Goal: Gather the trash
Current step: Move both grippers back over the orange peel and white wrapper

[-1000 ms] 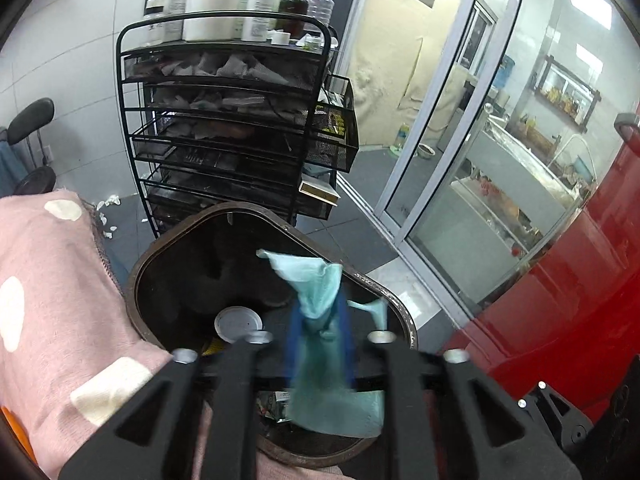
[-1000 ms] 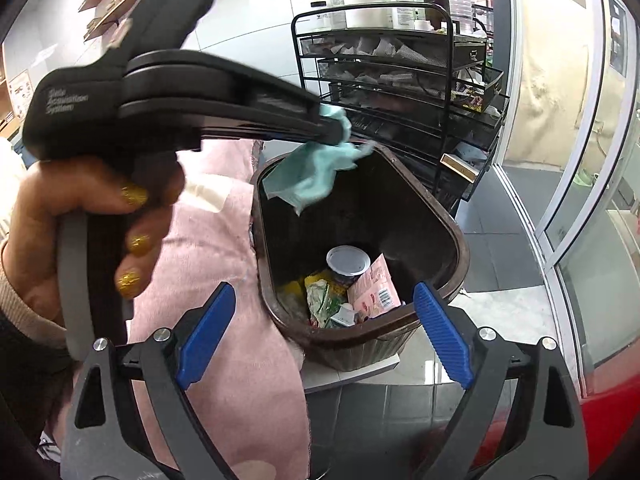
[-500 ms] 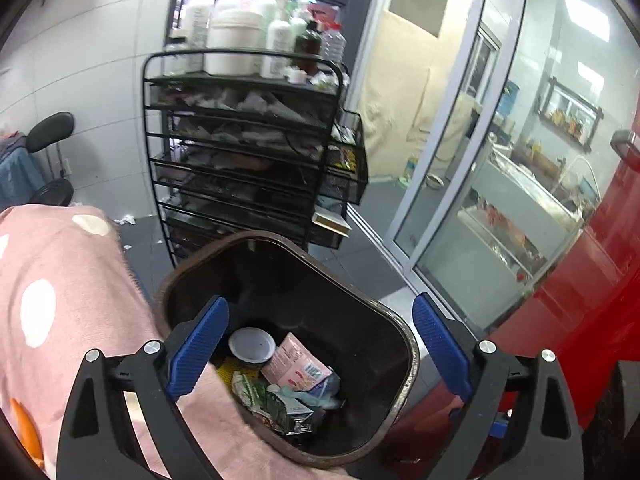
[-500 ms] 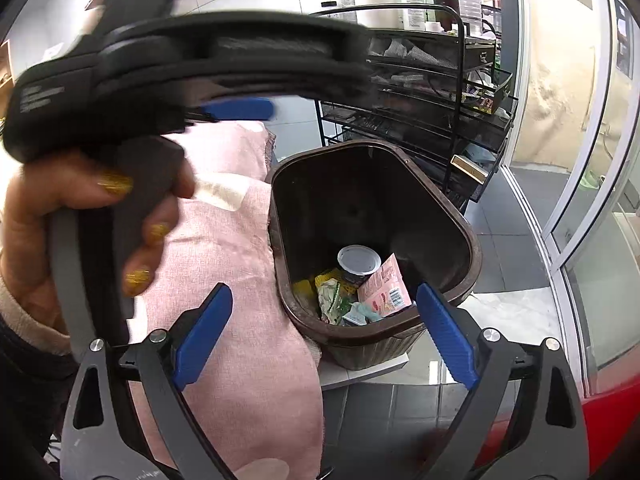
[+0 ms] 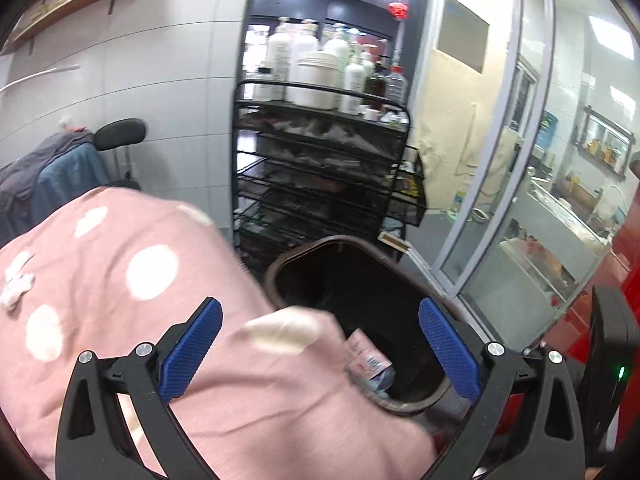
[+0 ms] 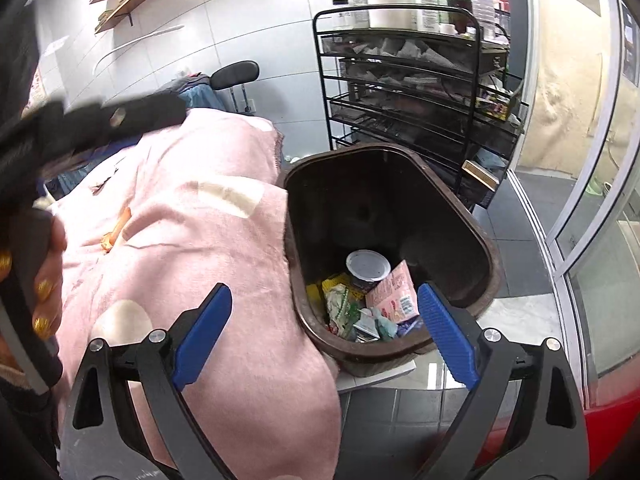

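Observation:
A dark brown trash bin (image 6: 400,150) stands beside a pink blanket (image 6: 200,240) with white dots. Inside lie a teal tissue (image 6: 384,326), a pink packet (image 6: 394,294), a round lid (image 6: 368,266) and green wrappers. My left gripper (image 5: 319,308) hangs over the blanket edge left of the bin (image 5: 304,246); its jaws are opening with nothing between them. In the right wrist view a hand (image 6: 44,292) holds its body at the left. My right gripper (image 6: 325,292) stands open above the bin's near rim, empty. An orange scrap (image 6: 116,234) and white bits (image 5: 16,288) lie on the blanket.
A black wire rack (image 6: 400,80) with bottles on top stands right behind the bin. Glass sliding doors (image 5: 500,200) run along the right, with a red surface (image 5: 624,280) at the lower right. A dark chair (image 5: 120,132) stands by the tiled wall.
The left gripper let go of the teal tissue, which now lies in the bin. Its jaws spread wide and it drew back to the left over the blanket. The right gripper barely moved.

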A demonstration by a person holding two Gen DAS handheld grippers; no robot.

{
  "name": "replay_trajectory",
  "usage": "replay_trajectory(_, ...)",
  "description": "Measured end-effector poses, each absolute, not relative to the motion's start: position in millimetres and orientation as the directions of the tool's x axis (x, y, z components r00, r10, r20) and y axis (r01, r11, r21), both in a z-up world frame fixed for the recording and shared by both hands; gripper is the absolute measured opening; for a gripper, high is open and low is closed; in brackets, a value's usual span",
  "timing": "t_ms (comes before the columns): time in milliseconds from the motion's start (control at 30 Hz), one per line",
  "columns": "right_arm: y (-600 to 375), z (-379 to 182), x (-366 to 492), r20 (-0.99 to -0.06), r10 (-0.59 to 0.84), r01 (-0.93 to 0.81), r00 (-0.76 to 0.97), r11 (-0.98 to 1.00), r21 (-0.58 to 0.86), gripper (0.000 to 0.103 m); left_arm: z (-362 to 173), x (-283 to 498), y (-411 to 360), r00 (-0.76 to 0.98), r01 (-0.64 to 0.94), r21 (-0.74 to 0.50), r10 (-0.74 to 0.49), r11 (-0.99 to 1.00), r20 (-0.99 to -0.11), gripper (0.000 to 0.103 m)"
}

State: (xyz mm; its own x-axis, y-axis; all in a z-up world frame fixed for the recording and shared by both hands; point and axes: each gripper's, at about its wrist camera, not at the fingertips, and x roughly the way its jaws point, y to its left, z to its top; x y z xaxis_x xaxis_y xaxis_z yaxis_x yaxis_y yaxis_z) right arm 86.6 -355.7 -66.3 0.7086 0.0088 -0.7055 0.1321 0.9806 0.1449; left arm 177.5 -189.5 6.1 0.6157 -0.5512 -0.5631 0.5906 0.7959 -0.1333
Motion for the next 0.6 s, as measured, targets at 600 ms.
replay_trajectory(600,-257.5,-55.3,152.7,-0.72,0.194,-0.122,0.667,0.981,0.152,0.093,-24.4,170.3,-16.1,0.717,0.318,-0.169,-0.353,0.933,-0.601,0.098)
